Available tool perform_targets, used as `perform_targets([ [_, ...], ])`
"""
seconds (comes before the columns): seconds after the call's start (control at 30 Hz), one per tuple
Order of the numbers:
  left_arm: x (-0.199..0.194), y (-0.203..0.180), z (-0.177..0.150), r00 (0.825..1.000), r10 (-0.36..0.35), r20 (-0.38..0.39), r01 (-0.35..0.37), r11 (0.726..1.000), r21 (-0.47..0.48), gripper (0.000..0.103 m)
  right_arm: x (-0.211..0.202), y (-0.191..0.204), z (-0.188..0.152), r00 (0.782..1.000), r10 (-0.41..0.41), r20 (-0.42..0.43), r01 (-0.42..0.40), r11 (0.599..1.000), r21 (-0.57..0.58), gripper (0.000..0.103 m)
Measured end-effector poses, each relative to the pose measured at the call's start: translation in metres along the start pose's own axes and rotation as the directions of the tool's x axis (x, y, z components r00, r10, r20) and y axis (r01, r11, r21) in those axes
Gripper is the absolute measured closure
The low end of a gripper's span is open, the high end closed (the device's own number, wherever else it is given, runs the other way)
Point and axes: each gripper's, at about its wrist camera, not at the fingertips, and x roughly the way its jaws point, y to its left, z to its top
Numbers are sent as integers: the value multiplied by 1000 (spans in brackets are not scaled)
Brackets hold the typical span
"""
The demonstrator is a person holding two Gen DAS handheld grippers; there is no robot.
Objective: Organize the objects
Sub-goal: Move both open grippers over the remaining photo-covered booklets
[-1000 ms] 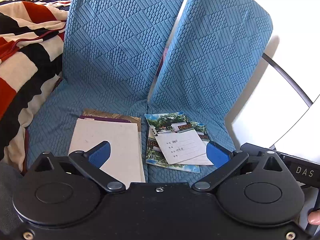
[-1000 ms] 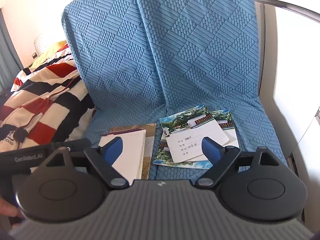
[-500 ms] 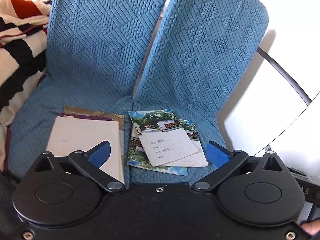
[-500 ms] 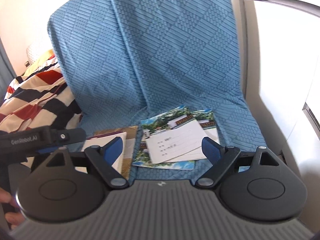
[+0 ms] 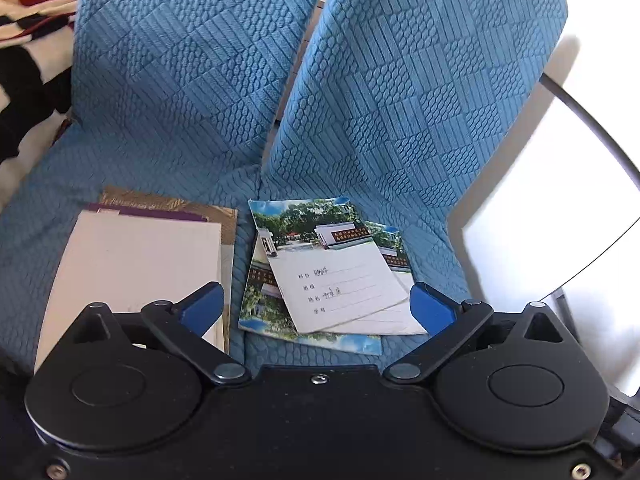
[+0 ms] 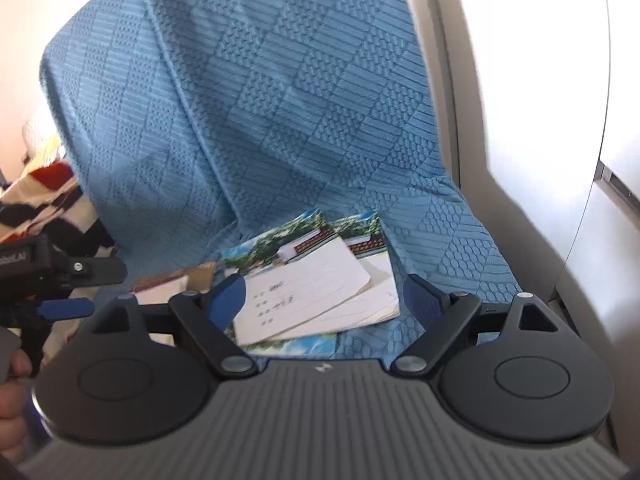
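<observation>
Blue quilted chair cover [image 5: 192, 92] carries everything. Exercise books [image 5: 336, 276], fanned loosely at centre seat; pad stack [image 5: 132, 264] at their 9 o'clock, just beside. Left gripper [image 5: 316, 306] and right gripper [image 6: 320, 294] both hover with jaws wide, nothing between. Risk: thin covers on soft cloth, so a pinch may lift only the top book, or snag the fabric and scatter the fan.

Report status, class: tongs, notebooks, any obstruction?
Left tongs open, empty. Right tongs open, empty. Photo-cover notebooks fanned untidily on blue seat cover, beside plain book stack. Nothing blocking.
</observation>
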Motion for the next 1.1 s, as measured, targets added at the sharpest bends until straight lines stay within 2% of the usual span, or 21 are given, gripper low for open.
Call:
perform_targets([
  [0.1,17,-2,2,1000,-14,-12,14,1000,-9,4,11,-10,-6,1000,-17,17,16,999,37,16],
  [0.23,37,-4,2,1000,0,-31,0,1000,-6,4,26,-17,-10,998,-61,0,61,996,66,16],
  [0.33,51,-4,1,999,8,-53,-9,1000,-20,5,37,-25,-10,999,-48,7,47,993,110,16],
  [0.47,65,1,0,997,2,-73,-6,998,-54,6,64,-37,-13,1000,16,-4,-15,979,203,16],
  [0.57,74,4,0,996,-2,-86,-5,997,-81,8,86,-39,-16,999,-9,-36,16,977,215,16],
  [0.73,86,7,2,995,-9,-95,-1,995,-102,12,107,-43,-18,998,6,-70,11,971,237,17],
  [0.83,99,2,1,993,-16,-116,5,996,-91,18,121,-41,-20,993,-37,-108,58,978,199,31],
  [0.93,110,-3,1,991,-23,-131,12,996,-88,27,132,-45,-20,992,-45,-117,68,977,203,40],
  [1.0,116,-5,2,990,-39,-135,26,995,-98,32,136,-46,-19,992,-47,-114,70,977,200,50],
  [1.1,124,-8,2,989,-43,-140,29,995,-99,35,143,-48,-19,992,-40,-116,62,980,189,60],
])
